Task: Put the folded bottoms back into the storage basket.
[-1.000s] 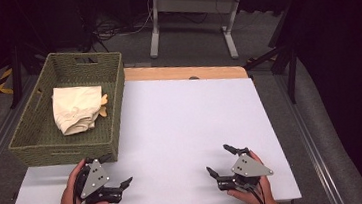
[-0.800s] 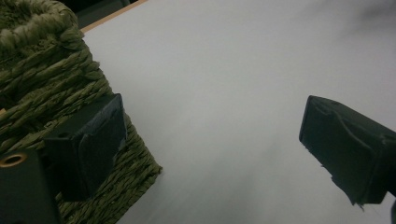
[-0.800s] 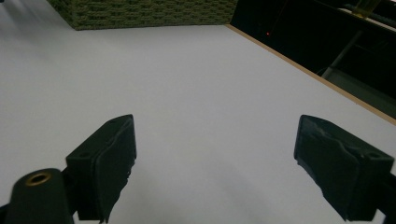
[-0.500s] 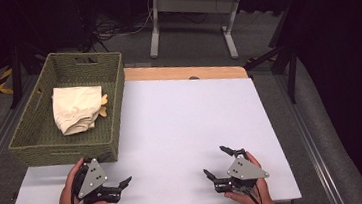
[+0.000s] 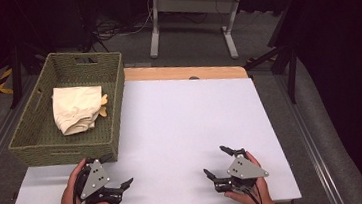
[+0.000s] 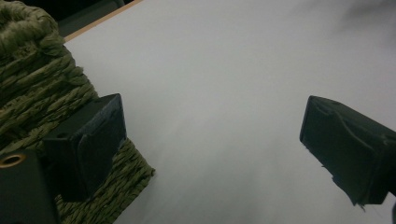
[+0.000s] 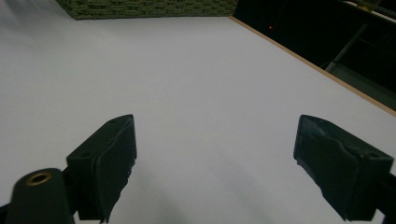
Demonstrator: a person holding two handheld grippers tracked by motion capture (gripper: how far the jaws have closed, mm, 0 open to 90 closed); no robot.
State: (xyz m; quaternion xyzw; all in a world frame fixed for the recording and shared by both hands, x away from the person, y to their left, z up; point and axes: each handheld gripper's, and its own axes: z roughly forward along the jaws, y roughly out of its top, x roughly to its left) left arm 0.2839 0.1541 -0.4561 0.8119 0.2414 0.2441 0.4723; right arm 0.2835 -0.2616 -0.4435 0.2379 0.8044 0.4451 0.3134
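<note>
Two grippers: left gripper [image 5: 119,169]; right gripper [image 5: 216,163]; one basket [image 5: 47,145].

Woven basket [image 5: 67,143] blocks the left claw [image 5: 118,171]; white tabletop [image 5: 186,126] lies open beyond.

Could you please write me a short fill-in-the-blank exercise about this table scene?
1. The cream cloth lies inside the woven ____.
2. The jaws of the left gripper and the right gripper stand ____.
3. The left gripper sits beside the near corner of the ____ basket.
4. The table top is ____.

Missing words: basket; open; green; white
</note>
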